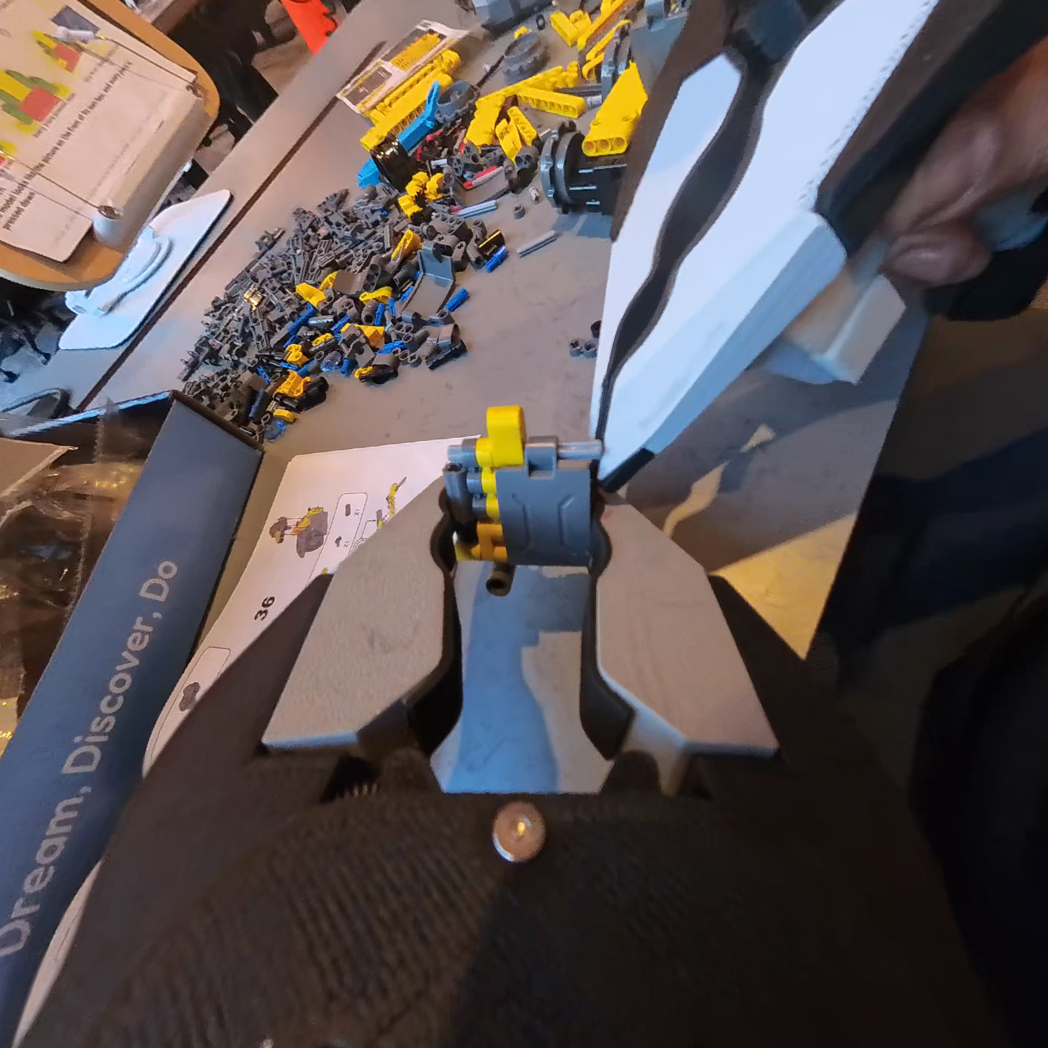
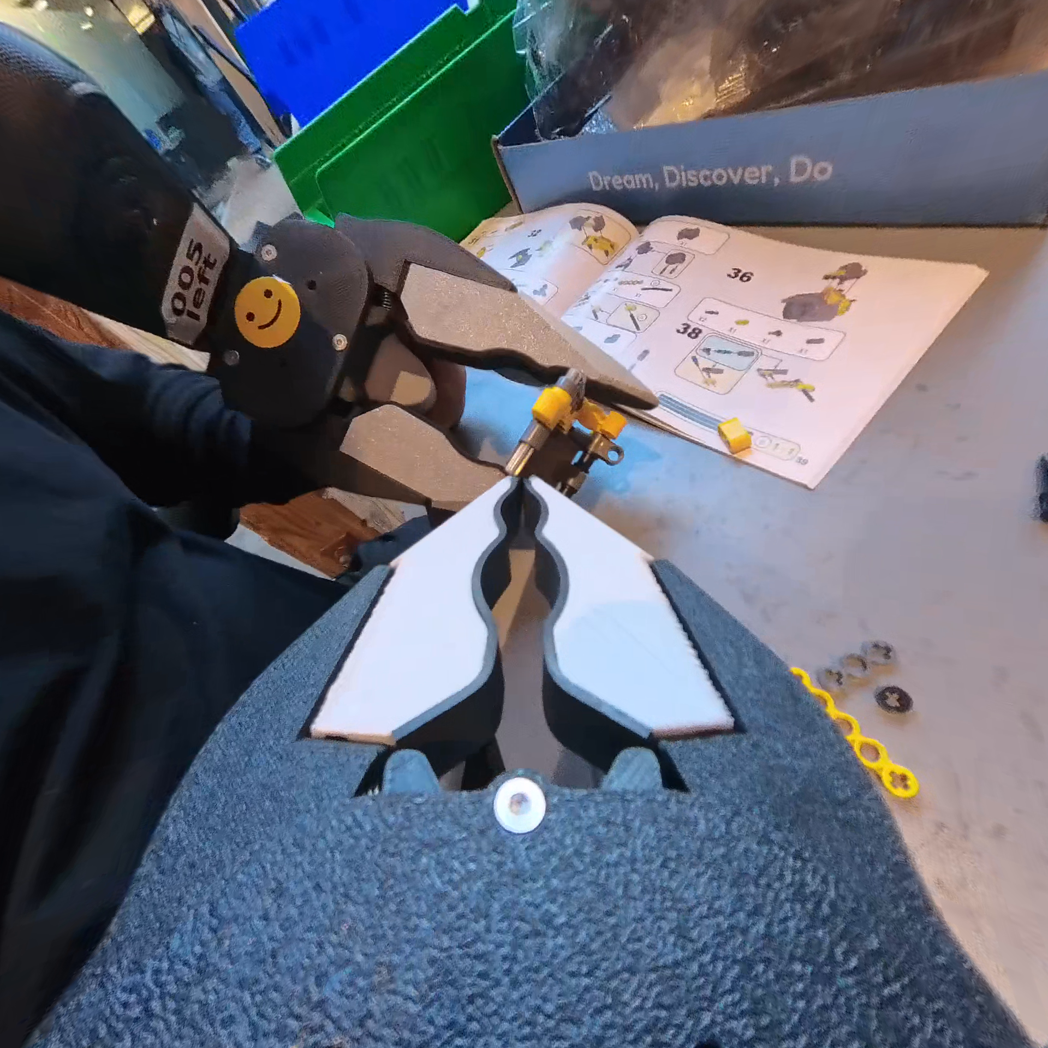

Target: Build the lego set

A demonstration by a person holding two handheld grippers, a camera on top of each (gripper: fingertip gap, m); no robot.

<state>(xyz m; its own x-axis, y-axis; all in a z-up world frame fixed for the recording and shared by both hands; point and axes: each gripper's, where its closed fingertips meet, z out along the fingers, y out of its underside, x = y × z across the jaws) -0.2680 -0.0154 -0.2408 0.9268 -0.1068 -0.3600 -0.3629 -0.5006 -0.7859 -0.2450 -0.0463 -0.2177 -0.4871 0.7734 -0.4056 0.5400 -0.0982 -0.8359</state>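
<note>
My left gripper [image 1: 519, 527] is shut on a small grey and yellow brick assembly [image 1: 539, 505] and holds it above the grey table [image 1: 510, 340]. A thin grey axle [image 1: 578, 449] sticks out of the assembly's top right. My right gripper [image 1: 600, 462], with white fingers, comes in from the upper right, its tips at the axle's end. In the right wrist view my right gripper [image 2: 519, 482] is shut, its tips closed on the end of the axle [image 2: 524, 448]. The left gripper [image 2: 573, 436] shows there too, clamped on the assembly [image 2: 573, 417].
An open instruction booklet [image 2: 737, 317] lies under the grippers, by a dark blue box [image 2: 794, 170]. A pile of loose grey, yellow and blue pieces [image 1: 351, 300] lies farther off. A yellow beam [image 2: 856, 737], grey rings [image 2: 856, 663] and a yellow brick [image 2: 734, 435] lie near. A green bin [image 2: 408, 142] stands behind. Left tips to right tips: about 4 cm.
</note>
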